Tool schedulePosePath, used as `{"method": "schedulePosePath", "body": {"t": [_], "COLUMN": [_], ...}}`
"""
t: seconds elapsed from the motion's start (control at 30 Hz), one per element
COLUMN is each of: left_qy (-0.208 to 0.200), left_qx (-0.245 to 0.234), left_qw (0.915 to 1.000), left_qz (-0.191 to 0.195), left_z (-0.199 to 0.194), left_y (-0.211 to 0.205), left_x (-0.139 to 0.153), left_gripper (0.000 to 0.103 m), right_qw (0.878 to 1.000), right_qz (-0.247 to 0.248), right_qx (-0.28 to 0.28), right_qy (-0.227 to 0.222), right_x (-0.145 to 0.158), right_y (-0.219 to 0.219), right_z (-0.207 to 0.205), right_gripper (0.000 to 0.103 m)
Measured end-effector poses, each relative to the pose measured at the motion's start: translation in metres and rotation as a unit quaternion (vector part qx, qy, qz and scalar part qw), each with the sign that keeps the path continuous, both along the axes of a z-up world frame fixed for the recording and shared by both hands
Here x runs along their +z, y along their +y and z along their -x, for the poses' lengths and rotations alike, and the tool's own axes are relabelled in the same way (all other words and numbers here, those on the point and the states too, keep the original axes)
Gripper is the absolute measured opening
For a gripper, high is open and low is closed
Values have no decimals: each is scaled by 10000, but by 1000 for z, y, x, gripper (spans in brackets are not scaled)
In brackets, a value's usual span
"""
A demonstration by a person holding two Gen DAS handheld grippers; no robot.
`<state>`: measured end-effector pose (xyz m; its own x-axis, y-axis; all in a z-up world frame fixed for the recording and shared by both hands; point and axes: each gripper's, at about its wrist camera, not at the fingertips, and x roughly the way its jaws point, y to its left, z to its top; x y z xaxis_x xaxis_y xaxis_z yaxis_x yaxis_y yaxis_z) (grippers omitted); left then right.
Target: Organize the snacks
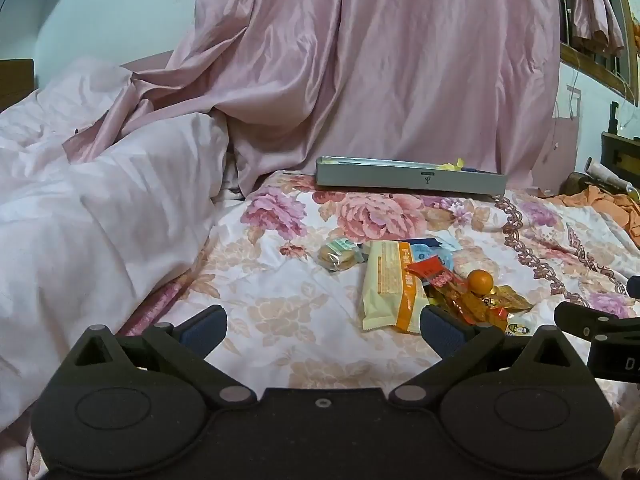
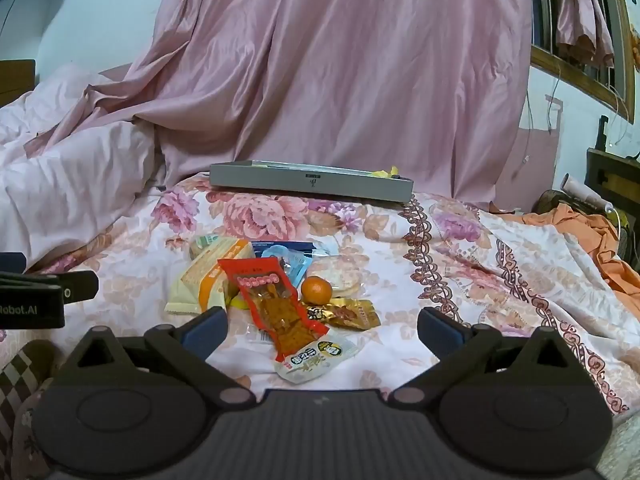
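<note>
A bed covered by a floral bedspread (image 2: 280,220) in pink and cream fills the room's lower half; a rumpled white duvet (image 1: 100,208) lies to the left of the grey tray, and a glossy pink satin curtain (image 2: 340,72) hangs behind it. The long, shallow grey tray (image 2: 312,184) sits at the far edge of the bedspread, something yellow showing over its rim. A wooden window frame (image 2: 580,68) crosses the pale wall to the tray's right, and crumpled orange cloth (image 2: 600,240) lies below it.

In front of the tray, well apart from it, the snacks lie in a loose heap: a cream-and-orange wafer packet (image 1: 390,288), a red crinkly plastic packet (image 2: 276,304), a small round orange fruit (image 2: 316,290), a gold foil wrapper (image 2: 348,314) and a clear wrapped biscuit (image 1: 336,258). Packets underneath are partly covered and their print is unreadable.

The left gripper (image 1: 324,324) and right gripper (image 2: 322,324) both hover spread wide, grasping nothing.
</note>
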<state>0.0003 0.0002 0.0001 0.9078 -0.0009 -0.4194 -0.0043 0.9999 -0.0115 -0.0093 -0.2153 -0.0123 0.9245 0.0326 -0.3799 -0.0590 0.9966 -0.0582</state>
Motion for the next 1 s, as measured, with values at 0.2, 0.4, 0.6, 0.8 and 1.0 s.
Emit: {"method": "schedulePosePath", "body": {"t": [0.2, 0.4, 0.6, 0.8, 1.0], "left_qy": [-20, -2, -26, -11, -14], "left_qx": [-5, -4, -5, -25, -17], "left_qw": [10000, 10000, 10000, 10000, 10000], "left_qz": [24, 21, 41, 39, 49], "left_z": [0, -2, 0, -1, -2], "left_y": [0, 0, 1, -4, -3], "left_x": [0, -1, 0, -1, -1], "left_gripper": [102, 102, 102, 102, 102], "right_qw": [10000, 10000, 10000, 10000, 10000], "right_qz": [-13, -19, -22, -24, -27], "right_qx": [6, 7, 9, 7, 10], "right_qy": [19, 22, 29, 30, 35], "right_x": [0, 0, 0, 0, -1], "right_y": [0, 0, 0, 0, 0], "right_z": [0, 0, 0, 0, 0], "right_gripper": [103, 103, 103, 103, 103]}}
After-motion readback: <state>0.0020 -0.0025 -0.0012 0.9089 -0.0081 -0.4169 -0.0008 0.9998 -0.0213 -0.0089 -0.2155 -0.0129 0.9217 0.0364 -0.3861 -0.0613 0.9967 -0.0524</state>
